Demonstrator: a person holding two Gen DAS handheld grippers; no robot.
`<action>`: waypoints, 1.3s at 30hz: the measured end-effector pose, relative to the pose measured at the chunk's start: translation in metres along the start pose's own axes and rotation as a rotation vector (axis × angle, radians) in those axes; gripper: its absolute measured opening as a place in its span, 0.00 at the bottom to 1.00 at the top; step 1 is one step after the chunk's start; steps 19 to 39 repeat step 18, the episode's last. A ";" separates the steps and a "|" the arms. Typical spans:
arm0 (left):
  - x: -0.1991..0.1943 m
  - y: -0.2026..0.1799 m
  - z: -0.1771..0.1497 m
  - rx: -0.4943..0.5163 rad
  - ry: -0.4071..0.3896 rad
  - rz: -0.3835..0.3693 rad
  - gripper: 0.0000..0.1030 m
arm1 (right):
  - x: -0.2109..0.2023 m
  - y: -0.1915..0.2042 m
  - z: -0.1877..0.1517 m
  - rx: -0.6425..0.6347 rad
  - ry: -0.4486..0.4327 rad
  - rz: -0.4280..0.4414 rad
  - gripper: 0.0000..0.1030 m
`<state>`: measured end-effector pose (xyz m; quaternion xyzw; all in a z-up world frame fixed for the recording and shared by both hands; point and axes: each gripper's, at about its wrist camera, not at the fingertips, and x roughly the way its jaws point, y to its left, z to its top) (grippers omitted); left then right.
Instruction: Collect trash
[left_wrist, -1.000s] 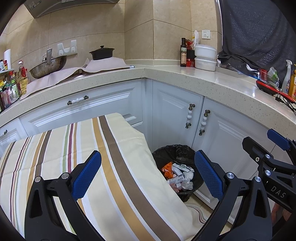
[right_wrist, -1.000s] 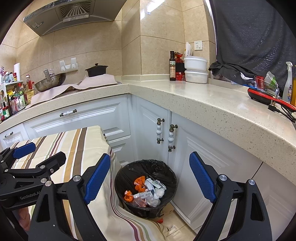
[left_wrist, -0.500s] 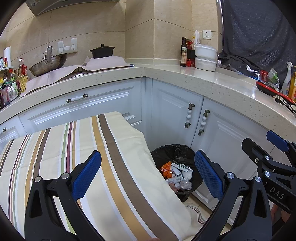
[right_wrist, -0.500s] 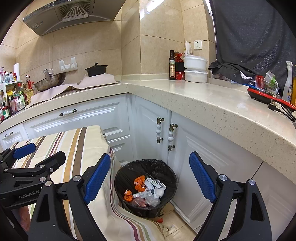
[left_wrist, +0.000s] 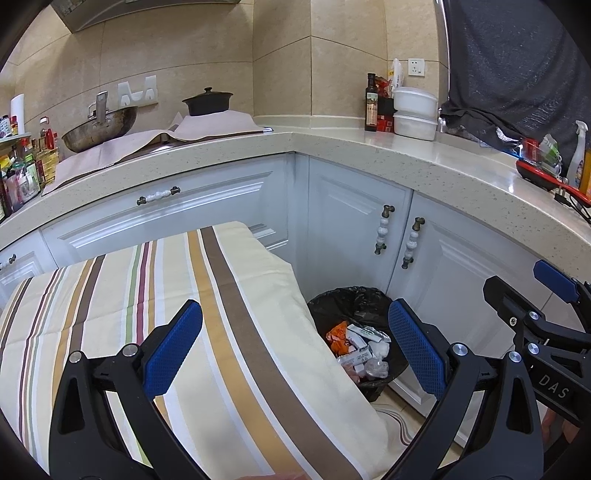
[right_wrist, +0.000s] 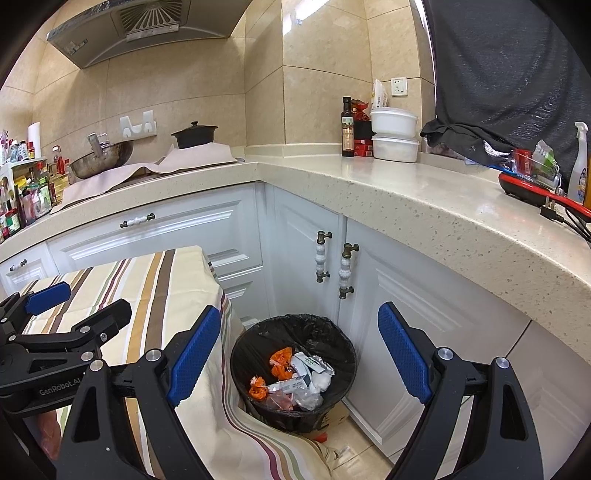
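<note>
We held the left gripper (left_wrist: 295, 349), fingers spread and empty, over the striped cloth (left_wrist: 166, 295) left of the bin (right_wrist: 293, 369); the right gripper (right_wrist: 299, 349) hung splayed above it, trash (right_wrist: 295, 380) inside.

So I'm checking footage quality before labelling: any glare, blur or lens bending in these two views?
Left wrist view: sharp, strong fisheye bending of the countertop, dark corner vignette, mild sheen on the counter near the red tray. Right wrist view: equally sharp, a bright reflection high on the wall tiles, trash bin contents clearly readable.
</note>
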<state>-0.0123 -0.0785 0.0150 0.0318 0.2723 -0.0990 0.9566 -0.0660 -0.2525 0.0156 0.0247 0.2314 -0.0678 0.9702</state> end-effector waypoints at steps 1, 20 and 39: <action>0.000 0.000 0.000 0.000 0.000 0.001 0.95 | 0.000 0.001 0.000 0.000 0.001 -0.001 0.82; 0.011 0.015 0.000 -0.026 0.029 0.038 0.95 | 0.007 0.009 -0.002 -0.007 0.017 0.005 0.82; 0.011 0.015 0.000 -0.026 0.029 0.038 0.95 | 0.007 0.009 -0.002 -0.007 0.017 0.005 0.82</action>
